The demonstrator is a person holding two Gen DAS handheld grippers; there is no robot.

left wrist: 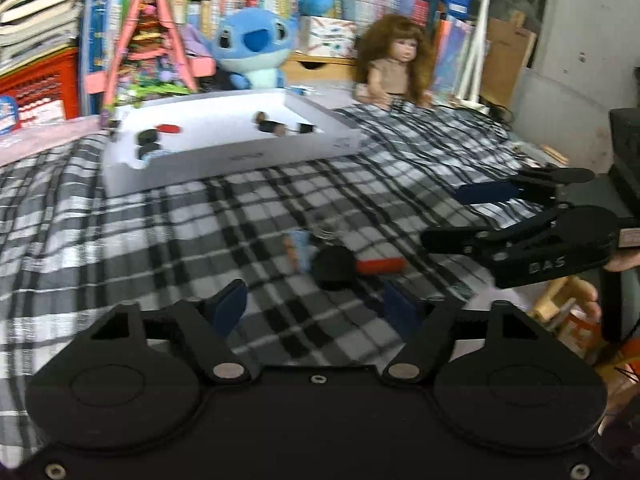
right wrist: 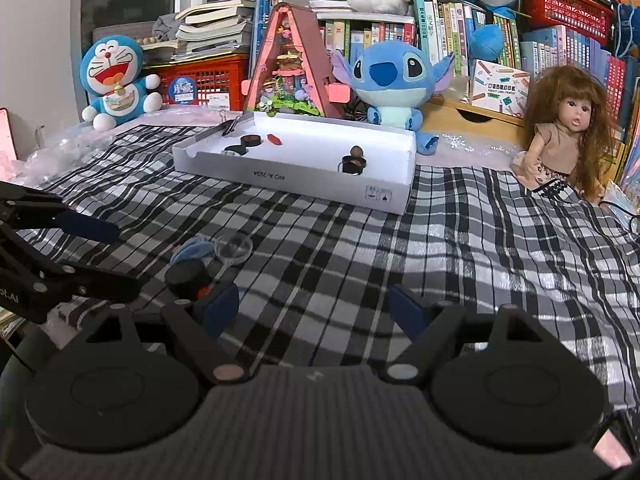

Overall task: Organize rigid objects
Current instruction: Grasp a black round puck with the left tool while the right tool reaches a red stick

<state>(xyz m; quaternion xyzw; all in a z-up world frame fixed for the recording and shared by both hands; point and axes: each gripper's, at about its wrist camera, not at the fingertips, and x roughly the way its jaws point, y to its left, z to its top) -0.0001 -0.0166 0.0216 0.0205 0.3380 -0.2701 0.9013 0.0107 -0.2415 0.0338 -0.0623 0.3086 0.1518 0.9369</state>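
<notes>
Black cap and blurred bits lie before my left gripper; both grippers gape empty.

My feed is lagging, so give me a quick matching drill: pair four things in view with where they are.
Things:
1. Stitch plush
2. long-haired doll
3. clear round lid
4. red flat piece

Places:
A. loose on the plaid cloth, near the black puck
B. inside the white box
C. sitting right of the box
D. behind the box's far wall

Pairs: 1-D, 2-C, 3-A, 4-B
</notes>
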